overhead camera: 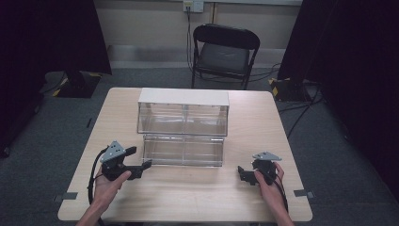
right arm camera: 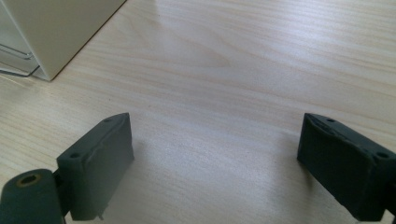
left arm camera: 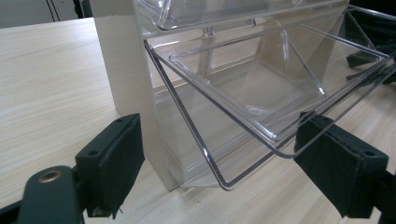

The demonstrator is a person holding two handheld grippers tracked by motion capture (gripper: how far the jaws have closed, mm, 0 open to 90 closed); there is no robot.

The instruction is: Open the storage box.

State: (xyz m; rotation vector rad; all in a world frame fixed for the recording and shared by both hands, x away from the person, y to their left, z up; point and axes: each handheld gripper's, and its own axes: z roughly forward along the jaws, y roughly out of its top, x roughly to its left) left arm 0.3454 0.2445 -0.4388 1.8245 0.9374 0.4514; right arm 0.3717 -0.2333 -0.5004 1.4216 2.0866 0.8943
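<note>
Black padded jaws are standing wide apart on the left gripper (overhead camera: 141, 168), nothing between the pads, and in the left gripper view the corner of a clear plastic tilt-out drawer (left arm camera: 261, 93) is hanging just ahead of them, tipped forward and open. That drawer is leaning out of the cream-topped cabinet with clear plastic bins (overhead camera: 183, 117), whose pale side panel is standing just past the left pad. In the high view the person's left hand (overhead camera: 109, 186) is gripping the tool near the drawer's left end, close but not touching as far as the pictures tell. Over on the other side, the right gripper (overhead camera: 243, 175) is also gaping open, its pads hovering over bare wood, with the right hand (overhead camera: 268, 184) behind it and the cabinet's corner well off to its left. Everything is sitting on the light wooden table (overhead camera: 263, 117), and a black folding chair (overhead camera: 225, 54) is waiting beyond the far edge.
</note>
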